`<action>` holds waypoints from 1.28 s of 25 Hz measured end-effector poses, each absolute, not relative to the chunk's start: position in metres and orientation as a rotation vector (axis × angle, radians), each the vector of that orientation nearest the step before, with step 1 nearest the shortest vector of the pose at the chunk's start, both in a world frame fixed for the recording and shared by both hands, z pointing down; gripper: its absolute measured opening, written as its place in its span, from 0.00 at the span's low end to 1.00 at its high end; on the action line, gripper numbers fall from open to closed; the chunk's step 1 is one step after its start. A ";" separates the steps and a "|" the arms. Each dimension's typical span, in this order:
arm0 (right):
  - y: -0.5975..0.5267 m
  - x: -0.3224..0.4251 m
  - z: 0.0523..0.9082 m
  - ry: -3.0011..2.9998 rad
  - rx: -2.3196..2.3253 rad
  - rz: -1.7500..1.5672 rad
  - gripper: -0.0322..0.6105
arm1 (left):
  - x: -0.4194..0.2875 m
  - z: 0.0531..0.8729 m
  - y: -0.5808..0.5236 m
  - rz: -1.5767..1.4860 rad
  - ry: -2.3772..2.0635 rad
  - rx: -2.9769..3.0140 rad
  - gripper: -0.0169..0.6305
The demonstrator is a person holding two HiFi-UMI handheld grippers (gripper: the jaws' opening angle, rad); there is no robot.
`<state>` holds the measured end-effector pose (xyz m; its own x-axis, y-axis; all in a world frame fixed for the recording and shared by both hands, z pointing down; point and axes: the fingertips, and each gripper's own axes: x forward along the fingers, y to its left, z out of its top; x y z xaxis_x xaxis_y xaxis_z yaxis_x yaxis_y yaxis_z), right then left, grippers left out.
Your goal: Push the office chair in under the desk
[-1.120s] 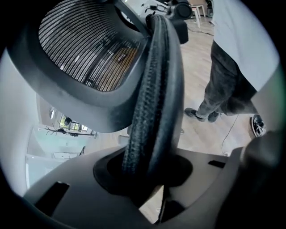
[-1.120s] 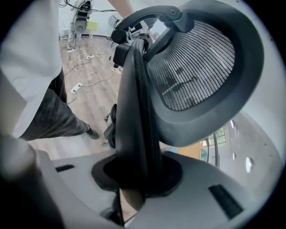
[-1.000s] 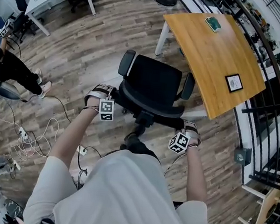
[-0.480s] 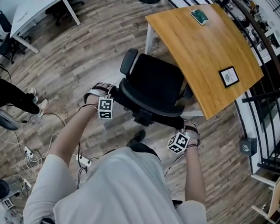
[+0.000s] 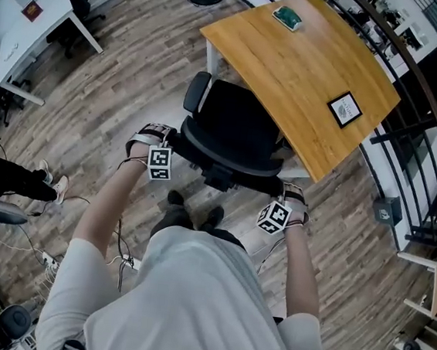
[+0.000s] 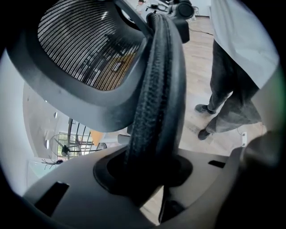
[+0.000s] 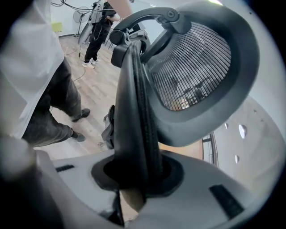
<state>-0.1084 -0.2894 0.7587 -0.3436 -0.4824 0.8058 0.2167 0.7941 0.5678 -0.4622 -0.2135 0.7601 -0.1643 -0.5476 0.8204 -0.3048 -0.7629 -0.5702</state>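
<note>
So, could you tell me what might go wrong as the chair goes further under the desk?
The exposed armrest sits close to the white desk leg; a skewed push could snag it.
The other armrest is mostly hidden at the desk edge and might catch there.
The left gripper and right gripper clamp only the backrest rim, so the pads could slip or the office chair swivel.

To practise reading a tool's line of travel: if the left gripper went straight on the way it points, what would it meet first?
The left gripper meets the office chair's backrest rim at once: its jaws clamp that padded edge. Beyond it, probably the wooden desk.
</note>
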 end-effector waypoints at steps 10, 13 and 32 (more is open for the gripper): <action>-0.317 -0.125 0.760 -1.748 0.347 -0.615 0.19 | -0.486 0.760 -0.296 -1.925 0.844 -1.918 0.22; -0.325 -0.132 0.761 -1.735 0.396 -0.576 0.19 | -0.493 0.760 -0.325 -1.885 0.781 -1.921 0.22; -0.351 -0.177 0.760 -1.649 0.661 -0.376 0.20 | -0.523 0.758 -0.447 -1.664 0.525 -1.934 0.23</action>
